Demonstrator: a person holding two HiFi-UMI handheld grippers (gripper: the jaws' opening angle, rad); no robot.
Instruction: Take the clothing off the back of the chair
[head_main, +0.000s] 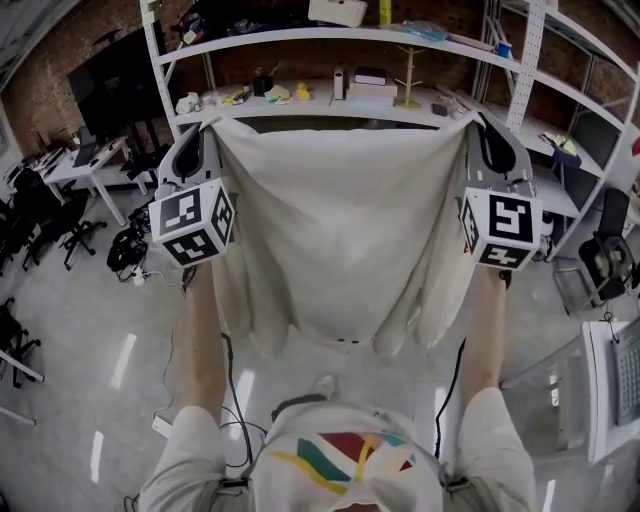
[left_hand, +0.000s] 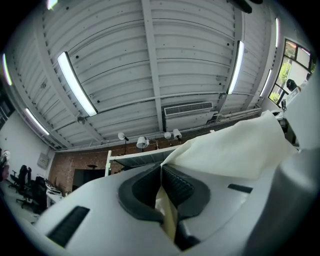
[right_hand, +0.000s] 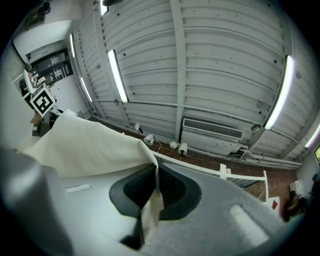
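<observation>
Cream garment (head_main: 340, 230) suspended between the left gripper (head_main: 208, 124) and the right gripper (head_main: 480, 120). Each pair of jaws is closed tightly on one upper corner of the cloth; in both gripper views only a thin fold is pinched between the ribbed pads, and the remaining fabric is draped over the gripper body toward the opposite tool. The garment is stretched as a sheet from one pair of jaws to the other and hangs well below both, clear of any chair back; the chair itself cannot be identified.

Risks, as judged. Little cloth is caught in either grip, so a corner may be pulled free if the grippers are drawn further apart and the top edge is tensioned. With one corner lost, the garment would be left swinging from the other tool and could be trailed on the floor (head_main: 90, 330). The space beyond the jaws is screened by the cloth, so the white shelving (head_main: 400, 40) ahead of the tips could be struck, or the loose lower hem snagged, unseen.

Pose. The left forearm (head_main: 203, 340) and the right forearm (head_main: 487, 330) are extended forward, roughly parallel. The grippers are held level with each other and tipped upward, each with its marker cube (head_main: 195, 225) turned back toward the person.
</observation>
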